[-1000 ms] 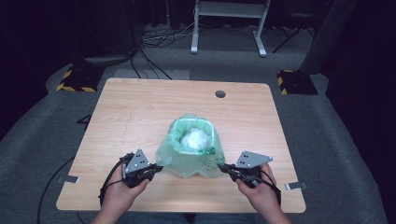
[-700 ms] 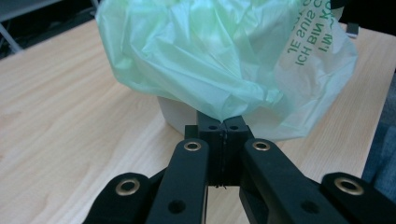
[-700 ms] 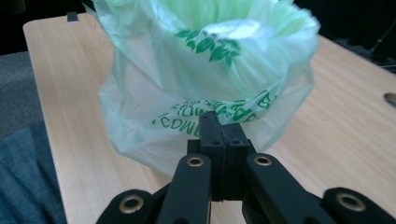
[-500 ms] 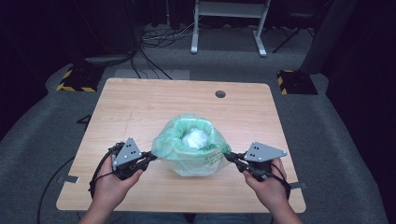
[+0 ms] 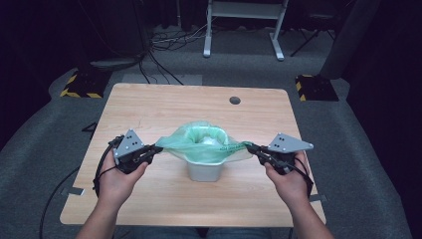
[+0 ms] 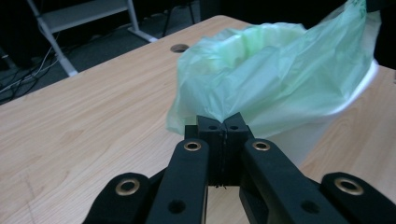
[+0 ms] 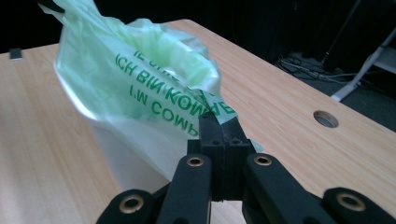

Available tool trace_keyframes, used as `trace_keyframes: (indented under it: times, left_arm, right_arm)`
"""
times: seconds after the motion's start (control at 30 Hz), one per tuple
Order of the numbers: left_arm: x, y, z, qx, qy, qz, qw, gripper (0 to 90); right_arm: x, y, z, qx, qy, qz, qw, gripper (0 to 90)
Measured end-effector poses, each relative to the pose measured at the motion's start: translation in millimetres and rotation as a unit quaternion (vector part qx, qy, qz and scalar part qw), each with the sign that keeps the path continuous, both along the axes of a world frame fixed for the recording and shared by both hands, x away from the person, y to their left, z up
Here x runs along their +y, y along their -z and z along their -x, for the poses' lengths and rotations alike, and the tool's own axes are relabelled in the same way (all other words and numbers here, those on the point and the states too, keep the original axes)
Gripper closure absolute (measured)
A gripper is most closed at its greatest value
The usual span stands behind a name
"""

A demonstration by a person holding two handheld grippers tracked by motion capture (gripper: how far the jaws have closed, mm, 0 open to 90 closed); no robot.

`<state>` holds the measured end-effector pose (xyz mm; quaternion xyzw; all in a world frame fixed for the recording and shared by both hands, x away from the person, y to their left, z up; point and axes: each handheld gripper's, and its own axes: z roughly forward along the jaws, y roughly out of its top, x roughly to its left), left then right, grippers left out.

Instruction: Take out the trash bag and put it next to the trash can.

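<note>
- Progress looks about midway: the green bag (image 5: 203,144) is partly lifted out of the small white bin (image 5: 204,170), which stands near the middle of the wooden table (image 5: 149,107), slightly toward the near edge.
- Left gripper (image 5: 155,149) has its jaws clamped tight on the left edge of the bag's rim; the left gripper view shows the film pinched between the closed black pads (image 6: 223,130), with no gap.
- Right gripper (image 5: 250,146) is likewise clenched on the right edge of the rim; in the right gripper view the printed green film runs straight into the closed pads (image 7: 219,135).
- Bag mouth is stretched wide between the two grips, left to right, and sits above the bin's top edge, so the liner seems freed from the rim.
- Lower part of the bag hangs inside the bin; something pale shows within the bag, too unclear to name.
- Bin walls are bare on the near side, no longer draped by the liner.
- Left to do, as I judge it: raise the bag until its bottom clears the bin, then gather or close the mouth and set it aside.
- Risk worth noting: the thin film could tear at the two pinch points if pulled further apart.
</note>
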<state>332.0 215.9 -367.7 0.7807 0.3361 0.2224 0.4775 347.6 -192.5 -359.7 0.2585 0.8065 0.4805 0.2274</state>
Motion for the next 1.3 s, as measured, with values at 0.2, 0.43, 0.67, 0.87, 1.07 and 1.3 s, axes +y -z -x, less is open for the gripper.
trace_keyframes:
  times: [0.2, 0.43, 0.67, 0.87, 1.07, 1.3]
  left_arm:
    - [-0.3, 12.7, -9.6, 0.015, -0.014, -0.031, 0.9993, 89.9]
    - [-0.8, 24.7, -14.0, 0.031, -0.012, -0.028, 0.9990, 89.9]
    - [-4.1, 20.9, -9.0, 0.027, -0.009, -0.030, 0.9991, 89.6]
    - [-2.6, 21.5, -8.1, 0.030, -0.012, -0.030, 0.9990, 89.7]
    - [-6.2, 22.1, -9.7, 0.031, -0.011, -0.029, 0.9990, 89.7]
    - [-10.5, 24.5, -11.0, 0.037, -0.009, -0.028, 0.9989, 89.6]
  right_arm:
    - [-3.6, 13.5, -16.9, 0.023, 0.015, 0.007, 0.9996, 90.0]
    - [-3.5, 24.2, -21.9, 0.040, 0.019, 0.007, 0.9990, 90.0]
    - [-5.9, 17.5, -16.2, 0.013, 0.041, 0.014, 0.9990, 59.4]
    - [-15.1, 8.9, -1.0, -0.009, 0.063, 0.003, 0.9980, 50.5]
    - [-13.3, 5.6, 20.6, 0.021, 0.012, 0.014, 0.9996, 76.4]
    - [11.5, 20.5, 30.8, 0.053, -0.030, 0.041, 0.9973, 82.1]
